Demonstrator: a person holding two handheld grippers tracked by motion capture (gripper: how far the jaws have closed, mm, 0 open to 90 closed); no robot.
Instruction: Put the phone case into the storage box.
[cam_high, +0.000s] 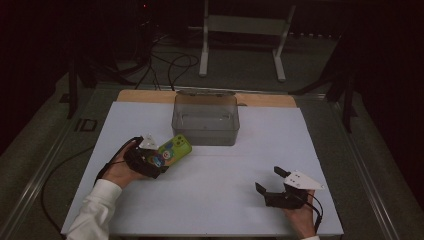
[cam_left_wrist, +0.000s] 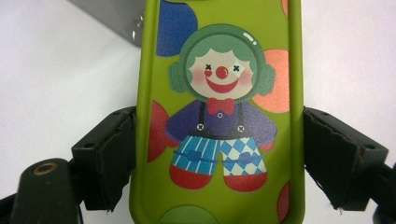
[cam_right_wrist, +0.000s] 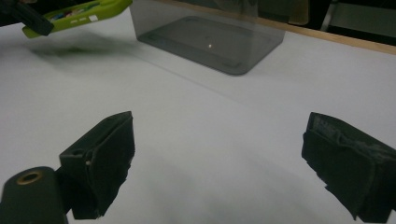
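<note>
1. The thing in hand is a lime-green, flat, rounded-corner phone case (cam_left_wrist: 219, 116) printed with a cartoon clown and coloured dots. It looks light, with a matte rubbery skin that should give the pads good friction. A thin shell of this kind probably flexes under a hard squeeze.

2. The best hold appears to be across its 2 long edges near mid-length, where the rims are stiffest. That is where it is held now.

3. In the left gripper view, the left gripper (cam_left_wrist: 219, 154) has its 2 black jaws pressed against the case's left and right edges, one on each side. They are closed on it, with the clown face-up between them. The case runs from the bottom of the frame to the top, well beyond the jaw tips.

4. In the high view, the case (cam_high: 172, 150) sits left of centre, angled toward the upper right. It is just in front of a smoky-grey, translucent, rectangular plastic box (cam_high: 205, 120) that stands open-topped on the white surface (cam_high: 215, 200). In the right gripper view, at the upper left, the case (cam_right_wrist: 74, 14) hangs clear of the surface with a shadow beneath it.

5. The right gripper (cam_high: 272, 182) rests at the lower right of the high view. Its jaws stand wide apart with nothing between them, well away from the case.
</note>
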